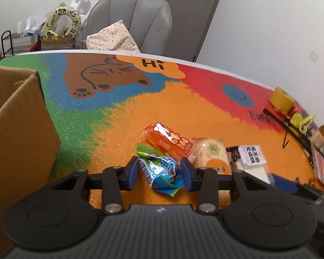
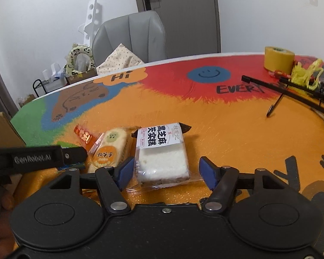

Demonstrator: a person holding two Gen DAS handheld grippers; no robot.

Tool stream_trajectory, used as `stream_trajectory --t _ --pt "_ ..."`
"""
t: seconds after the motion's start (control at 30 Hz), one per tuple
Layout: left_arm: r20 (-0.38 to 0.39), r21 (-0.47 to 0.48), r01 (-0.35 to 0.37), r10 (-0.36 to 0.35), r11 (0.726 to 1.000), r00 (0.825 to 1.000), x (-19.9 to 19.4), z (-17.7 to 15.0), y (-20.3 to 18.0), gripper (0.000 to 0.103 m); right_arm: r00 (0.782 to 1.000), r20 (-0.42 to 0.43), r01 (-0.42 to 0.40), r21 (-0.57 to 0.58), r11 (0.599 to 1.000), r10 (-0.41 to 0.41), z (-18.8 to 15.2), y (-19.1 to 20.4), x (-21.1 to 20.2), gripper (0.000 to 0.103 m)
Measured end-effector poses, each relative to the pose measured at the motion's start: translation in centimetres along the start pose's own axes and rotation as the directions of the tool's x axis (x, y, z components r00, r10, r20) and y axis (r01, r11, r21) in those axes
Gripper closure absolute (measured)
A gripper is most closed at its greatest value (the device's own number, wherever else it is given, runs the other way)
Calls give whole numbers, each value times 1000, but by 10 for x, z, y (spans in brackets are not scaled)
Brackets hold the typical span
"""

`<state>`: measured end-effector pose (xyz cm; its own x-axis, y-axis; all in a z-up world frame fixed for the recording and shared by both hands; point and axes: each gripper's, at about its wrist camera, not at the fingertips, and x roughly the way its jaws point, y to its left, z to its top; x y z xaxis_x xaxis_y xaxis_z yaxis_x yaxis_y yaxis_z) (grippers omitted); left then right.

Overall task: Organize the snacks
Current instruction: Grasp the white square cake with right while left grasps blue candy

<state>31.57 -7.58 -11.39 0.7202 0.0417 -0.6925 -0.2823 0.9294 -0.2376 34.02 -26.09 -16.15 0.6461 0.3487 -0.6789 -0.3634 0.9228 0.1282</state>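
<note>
Four wrapped snacks lay clustered on the glittery, brightly printed tabletop (image 1: 127,116), which read "Hi" and "EVER…" beside a smiley face. Left hand-held gripper (image 1: 159,171) sat low over the surface, its blue pads closed against both sides of a crinkled blue-and-green foil packet (image 1: 162,172), green crimped end pointing away; whether the packet was lifted could not be told. Just beyond it lay a glossy orange packet (image 1: 168,142) with gold characters, touching a clear-wrapped pale oblong cake (image 1: 211,153) bearing an orange round label. Right hand-held gripper (image 2: 165,170) hovered level, fingers spread wide on either side of a clear-wrapped block of white rice cake (image 2: 164,159) without gripping it; the block's white label carried bold black Chinese characters. In the right wrist view the left tool's black side read "GenRobot.AI". An open corrugated cardboard box (image 1: 17,118) stood at the left of the tabletop, well apart from the snacks. At the far right sat a yellow tape roll (image 2: 278,59) and a black wire rack (image 2: 291,90).
</note>
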Motion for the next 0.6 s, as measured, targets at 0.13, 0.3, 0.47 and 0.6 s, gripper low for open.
stream_trajectory --t 0.13,0.3,0.47,0.6 --pt "-1 7 7 -7 1000 1000 -3 0 0 72 1000 -6 14 9 1000 -14 -2 2 -6 45" --pt "-13 23 52 -52 998 999 -18 -6 -2 77 999 19 48 44 998 -49 -12 3 -27 58" --pt "-8 73 83 -83 994 997 -38 -12 -6 78 997 41 57 97 994 -61 -23 2 -45 58" --pt "-1 92 92 -92 991 996 -54 -15 -7 78 996 63 54 120 991 -62 -28 5 -61 59"
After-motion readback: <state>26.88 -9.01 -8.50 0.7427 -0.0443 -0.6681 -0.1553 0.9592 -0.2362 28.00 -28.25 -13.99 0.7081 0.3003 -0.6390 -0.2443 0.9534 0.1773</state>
